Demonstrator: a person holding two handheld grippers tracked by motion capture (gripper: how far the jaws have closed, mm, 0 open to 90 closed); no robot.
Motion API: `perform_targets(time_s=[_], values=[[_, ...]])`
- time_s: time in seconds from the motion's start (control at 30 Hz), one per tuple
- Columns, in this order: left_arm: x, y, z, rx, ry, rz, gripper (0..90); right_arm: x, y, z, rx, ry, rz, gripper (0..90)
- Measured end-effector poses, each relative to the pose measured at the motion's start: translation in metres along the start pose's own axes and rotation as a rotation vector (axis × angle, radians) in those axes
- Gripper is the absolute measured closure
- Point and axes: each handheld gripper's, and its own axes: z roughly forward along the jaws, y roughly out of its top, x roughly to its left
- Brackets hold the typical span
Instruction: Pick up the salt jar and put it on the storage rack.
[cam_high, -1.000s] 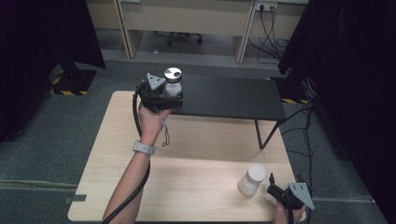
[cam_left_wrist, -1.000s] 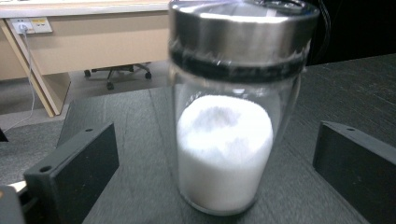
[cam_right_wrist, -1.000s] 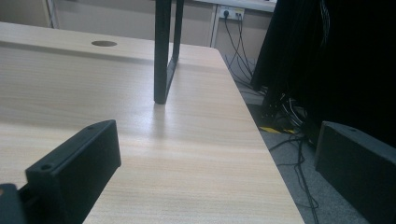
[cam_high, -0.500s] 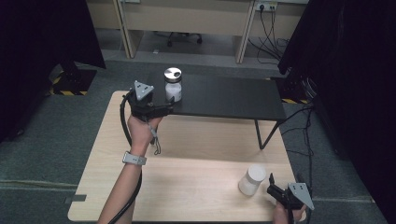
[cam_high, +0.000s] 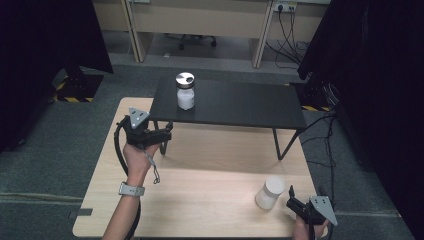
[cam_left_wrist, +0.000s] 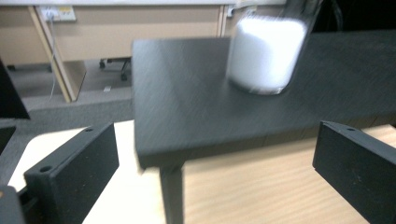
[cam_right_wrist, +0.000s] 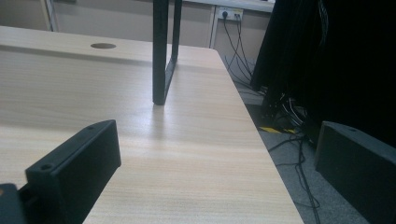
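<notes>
White stuff fills both containers here. 1 is a clear jar (cam_high: 185, 91) with a shiny metal lid, standing upright near the left end of the black raised shelf (cam_high: 240, 104) that sits on the light wood surface (cam_high: 210, 195). In the left gripper view the same jar (cam_left_wrist: 266, 53) looks blurry but you can see the white contents packed right up its sides. The other is a white lidded jar (cam_high: 270, 192), upright on the wood surface near the front right corner; can't tell what's inside, since its walls aren't see-through.

Left claw (cam_high: 165, 137) is held in a hand just in front of the shelf's left front corner, released, jaws spread wide with nothing between them, jar well beyond it. Right claw (cam_high: 291, 199) sits just beside the white jar, apart from it, also released and empty.
</notes>
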Motion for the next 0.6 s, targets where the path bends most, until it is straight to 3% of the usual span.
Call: perform_targets(time_s=[0.6], values=[[0.025, -0.049, -0.023, 0.045, 0.019, -0.031, 0.0, -0.001, 0.002, 0.001, 0.014, 0.009, -0.016, 0.6]])
